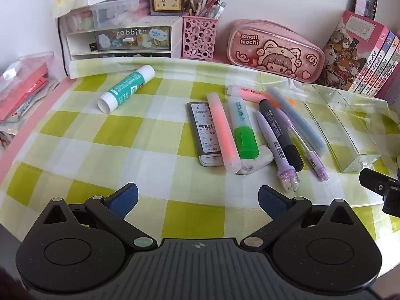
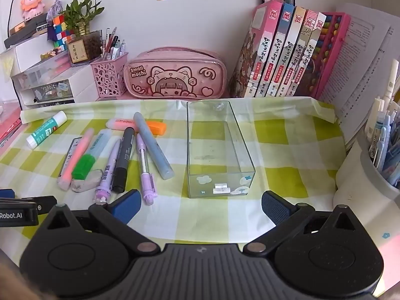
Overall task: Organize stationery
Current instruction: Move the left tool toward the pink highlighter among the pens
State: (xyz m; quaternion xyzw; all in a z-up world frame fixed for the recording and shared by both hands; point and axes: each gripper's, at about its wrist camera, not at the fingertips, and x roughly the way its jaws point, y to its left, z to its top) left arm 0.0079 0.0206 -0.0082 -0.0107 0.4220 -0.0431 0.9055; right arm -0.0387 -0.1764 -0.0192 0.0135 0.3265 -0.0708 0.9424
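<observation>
Loose stationery lies on the green checked cloth: a glue stick, a lead refill case, a pink highlighter, a green-capped highlighter, an eraser, purple pens, a black marker and a blue-grey marker. A clear empty box stands to their right. My left gripper is open and empty, just in front of the pile. My right gripper is open and empty, in front of the clear box.
A pink pencil case, a pink pen cup and a white drawer unit line the back wall. Books stand at the back right. A white pen holder sits at the right edge.
</observation>
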